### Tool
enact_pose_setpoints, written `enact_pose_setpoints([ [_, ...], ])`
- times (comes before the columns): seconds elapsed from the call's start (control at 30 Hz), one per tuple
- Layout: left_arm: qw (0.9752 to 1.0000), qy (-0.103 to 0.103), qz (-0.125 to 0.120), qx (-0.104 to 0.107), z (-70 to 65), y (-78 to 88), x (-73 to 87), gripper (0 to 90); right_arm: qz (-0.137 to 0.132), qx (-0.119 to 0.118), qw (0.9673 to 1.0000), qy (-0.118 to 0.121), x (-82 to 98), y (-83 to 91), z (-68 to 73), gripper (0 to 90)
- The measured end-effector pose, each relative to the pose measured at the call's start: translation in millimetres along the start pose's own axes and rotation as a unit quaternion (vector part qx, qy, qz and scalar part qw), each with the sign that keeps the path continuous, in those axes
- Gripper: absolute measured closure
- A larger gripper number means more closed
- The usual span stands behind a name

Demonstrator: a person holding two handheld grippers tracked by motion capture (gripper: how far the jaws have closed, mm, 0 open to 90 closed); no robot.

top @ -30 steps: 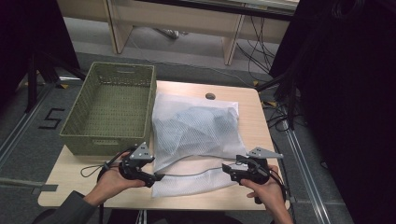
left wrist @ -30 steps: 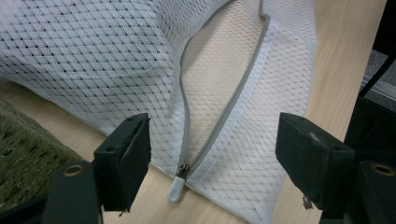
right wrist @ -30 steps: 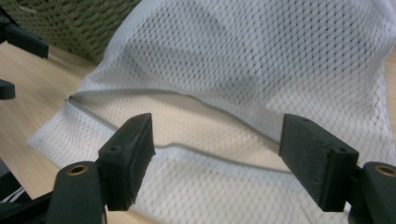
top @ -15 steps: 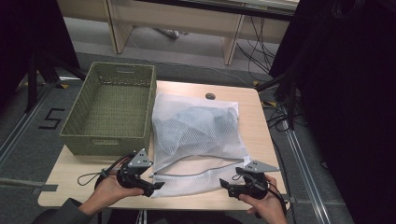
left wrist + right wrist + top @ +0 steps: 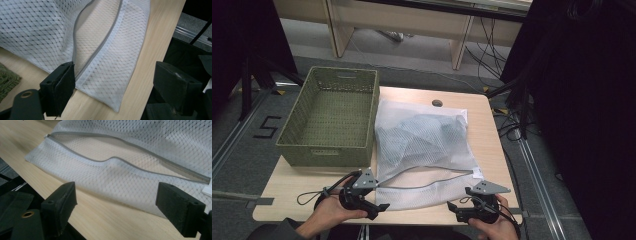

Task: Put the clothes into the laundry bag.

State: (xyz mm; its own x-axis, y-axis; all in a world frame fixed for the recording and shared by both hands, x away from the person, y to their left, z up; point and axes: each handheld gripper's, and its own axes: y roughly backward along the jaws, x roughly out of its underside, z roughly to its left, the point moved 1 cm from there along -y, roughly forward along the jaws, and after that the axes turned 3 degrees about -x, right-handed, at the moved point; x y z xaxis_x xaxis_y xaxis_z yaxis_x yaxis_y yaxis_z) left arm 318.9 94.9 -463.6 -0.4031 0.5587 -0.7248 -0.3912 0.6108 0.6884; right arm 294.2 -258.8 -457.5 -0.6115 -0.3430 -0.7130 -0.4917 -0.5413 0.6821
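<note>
Now the wooden counter [image 5: 492, 145] carries a green basket [image 5: 332, 117] at 10 o'clock and a white mesh laundry bag [image 5: 424, 145] mid-counter, its zipper mouth [image 5: 432, 176] gaping toward 6 o'clock. Left claw [image 5: 374, 210] and right claw [image 5: 452, 209] have just been opening, nothing between them. Next likely calls for reaching inside for the garment [image 5: 417, 135].

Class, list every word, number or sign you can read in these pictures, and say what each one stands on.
"5": black numeral on the grey floor, left of the green basket.
White tag at the mesh laundry bag's zip end: too small to read.
Nothing else is legible.
</note>
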Motion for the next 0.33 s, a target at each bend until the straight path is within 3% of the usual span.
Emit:
enact_pose_setpoints([
  [0.03,1.0000,-0.009,0.000,0.000,1.9,0.4,-0.5,17.4,0.000,0.000,1.0000,0.007,0.1,-0.6,-0.8,18.1],
  [0.1,1.0000,0.002,0.000,-0.003,2.1,0.4,-0.1,17.4,-0.002,0.002,0.9999,0.011,0.9,-2.2,-1.4,18.3],
  [0.13,1.0000,-0.006,0.002,-0.005,3.3,0.8,-0.4,17.4,-0.003,0.001,1.0000,0.009,1.2,-2.9,-1.2,18.3],
  [0.23,1.0000,0.002,0.003,-0.005,2.4,0.1,-0.1,17.4,0.003,-0.001,0.9998,0.017,1.1,-3.2,-3.4,18.4],
  [0.33,0.9999,-0.007,0.006,-0.007,4.3,-0.1,-0.5,17.4,0.002,-0.003,0.9998,0.017,1.0,-3.3,-3.3,18.6],
])
